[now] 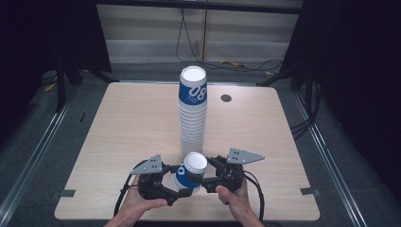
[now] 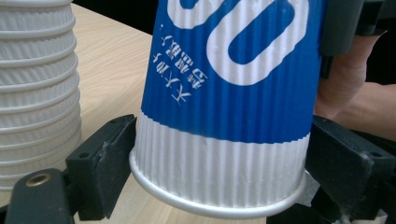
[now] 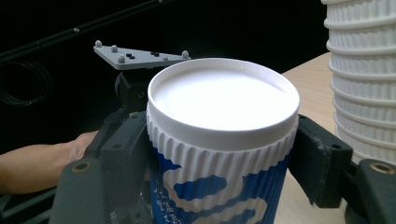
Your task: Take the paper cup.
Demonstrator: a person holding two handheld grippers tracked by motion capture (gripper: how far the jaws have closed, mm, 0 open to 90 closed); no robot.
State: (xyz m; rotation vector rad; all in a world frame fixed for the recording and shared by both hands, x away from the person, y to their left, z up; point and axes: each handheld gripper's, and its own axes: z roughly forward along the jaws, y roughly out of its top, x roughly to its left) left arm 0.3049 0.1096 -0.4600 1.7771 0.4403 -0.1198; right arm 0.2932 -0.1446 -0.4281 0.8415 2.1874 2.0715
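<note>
A blue-and-white ribbed paper cup is held upside down and tilted near the table's front edge, its white base upward. My left gripper is shut on its lower white band by the rim, one jaw on each side. My right gripper comes from the other side and is shut on the cup just under its base. The cup's rim looks slightly off the wood. Just behind it stands a tall stack of the same cups, also mouth down, close beside the held cup.
The wooden table has a round cable hole at the back right of the stack. Dark floor, metal rails and black cables surround the table. The person's hands hold both grippers at the front edge.
</note>
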